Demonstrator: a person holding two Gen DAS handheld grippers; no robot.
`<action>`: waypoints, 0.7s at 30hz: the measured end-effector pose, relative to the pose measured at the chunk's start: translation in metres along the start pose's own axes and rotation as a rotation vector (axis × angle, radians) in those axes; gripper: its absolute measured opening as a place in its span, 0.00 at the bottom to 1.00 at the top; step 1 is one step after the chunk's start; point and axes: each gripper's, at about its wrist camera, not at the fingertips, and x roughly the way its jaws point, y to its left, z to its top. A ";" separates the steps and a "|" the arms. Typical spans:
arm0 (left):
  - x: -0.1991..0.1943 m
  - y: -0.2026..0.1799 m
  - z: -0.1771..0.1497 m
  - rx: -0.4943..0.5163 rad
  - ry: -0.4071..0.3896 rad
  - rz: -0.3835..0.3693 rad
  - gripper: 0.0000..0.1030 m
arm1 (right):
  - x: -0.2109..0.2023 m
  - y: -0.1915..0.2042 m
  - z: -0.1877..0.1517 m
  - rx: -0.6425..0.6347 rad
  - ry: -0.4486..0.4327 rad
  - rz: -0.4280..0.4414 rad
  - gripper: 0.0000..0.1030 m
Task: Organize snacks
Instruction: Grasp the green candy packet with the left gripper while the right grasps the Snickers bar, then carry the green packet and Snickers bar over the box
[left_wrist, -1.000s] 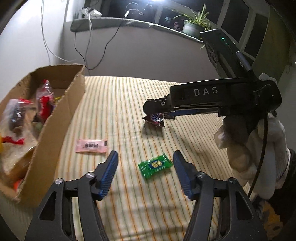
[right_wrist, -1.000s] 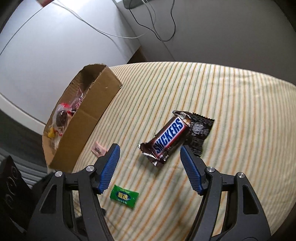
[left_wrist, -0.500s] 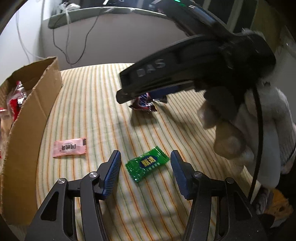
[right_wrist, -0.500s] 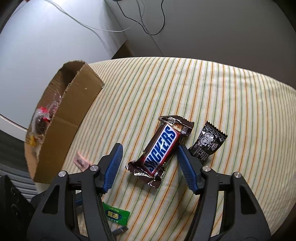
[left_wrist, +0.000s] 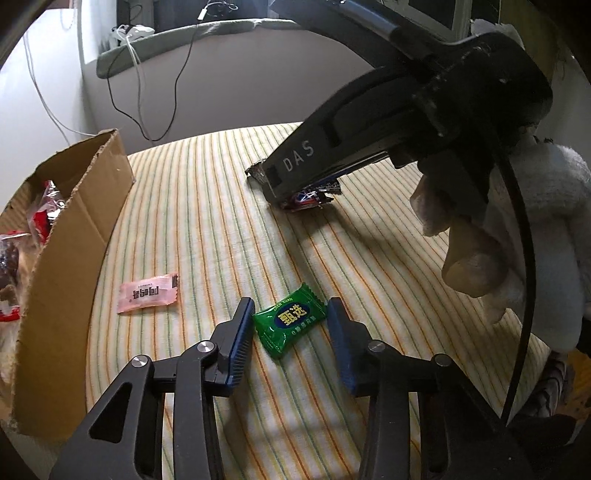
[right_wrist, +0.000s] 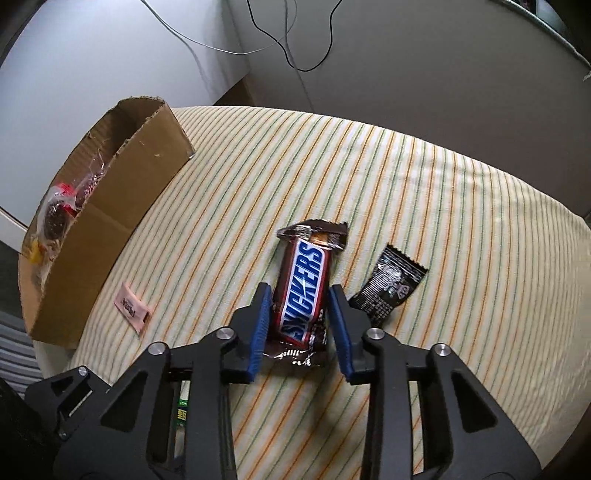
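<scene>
Left wrist view: the left gripper (left_wrist: 290, 334) sits low over the striped cloth (left_wrist: 221, 221) with its jaws partly apart and just closing in, the green candy (left_wrist: 290, 320) lying flat between them. The left pad is at the wrapper's edge and the right pad stands just clear of the other end, so no clamp is made yet. A pink candy (left_wrist: 148, 293) lies apart to the left, near the wall of the cardboard box (left_wrist: 70, 258), which already holds wrapped snacks. Further back the right gripper (left_wrist: 291, 192), carried by a gloved hand (left_wrist: 517, 236), is down on a dark bar. Right wrist view: the jaws have just been closing, and both blue pads (right_wrist: 261, 325) press the sides of the Snickers bar (right_wrist: 303, 291) at its lower half, so it is clamped while it rests on the cloth. A black sachet (right_wrist: 388, 286) lies just beside the right finger, not touching the bar as far as can be told; the pink candy and the box stand well to the left. Assessment: the bar looks light but fairly stiff, with glossy, slippery film; the grip across its width is sound, provided pressure stays moderate. The green candy is very light, small and crinkly; its loose fins will fold, so hold should be taken across the plump middle.
</scene>
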 end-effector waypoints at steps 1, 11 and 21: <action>0.003 -0.003 0.000 0.001 -0.001 0.002 0.38 | -0.001 0.000 -0.001 -0.001 -0.002 0.000 0.30; -0.010 0.020 -0.009 -0.049 -0.020 -0.017 0.37 | -0.012 -0.006 -0.011 0.005 -0.022 0.026 0.30; -0.040 0.041 -0.017 -0.097 -0.079 -0.015 0.37 | -0.037 0.003 -0.013 -0.026 -0.074 0.035 0.30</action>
